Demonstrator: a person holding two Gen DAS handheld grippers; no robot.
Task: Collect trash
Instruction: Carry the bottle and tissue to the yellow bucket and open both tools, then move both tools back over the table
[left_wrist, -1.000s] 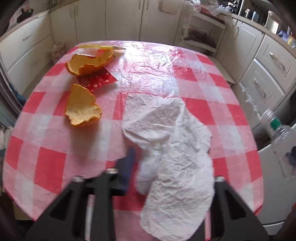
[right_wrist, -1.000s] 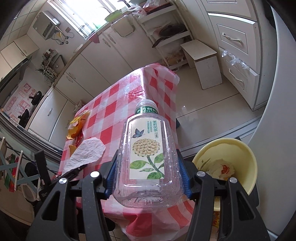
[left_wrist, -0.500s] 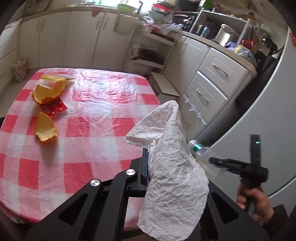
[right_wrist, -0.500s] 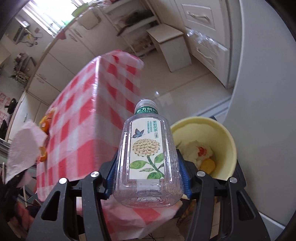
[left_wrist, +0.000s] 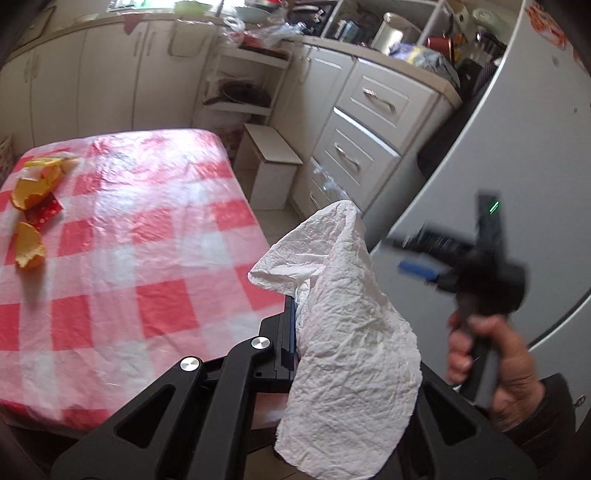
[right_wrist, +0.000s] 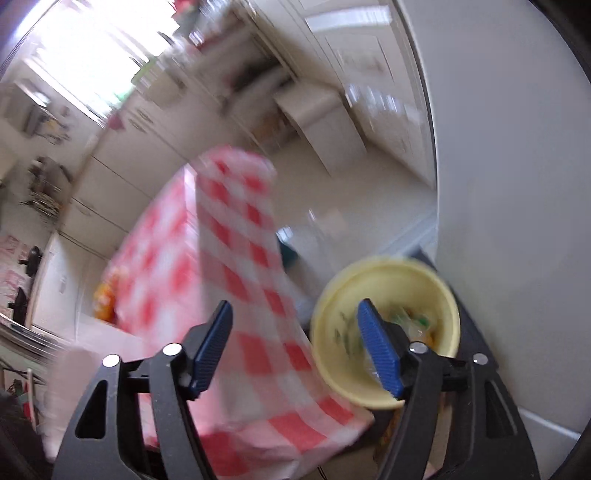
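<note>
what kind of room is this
Most likely a home kitchen: cream cabinets and drawers line the walls, a cluttered countertop holds pots and bowls, and a table with a red-checked cloth carries orange peels.

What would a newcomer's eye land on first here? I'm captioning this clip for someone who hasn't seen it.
Probably the crumpled white paper towel, pinched in the shut left gripper at the near edge of the red-checked table. Then the right gripper, jaws just opened and empty, beside the yellow bin on the floor. Orange peels lie at the table's far left.
</note>
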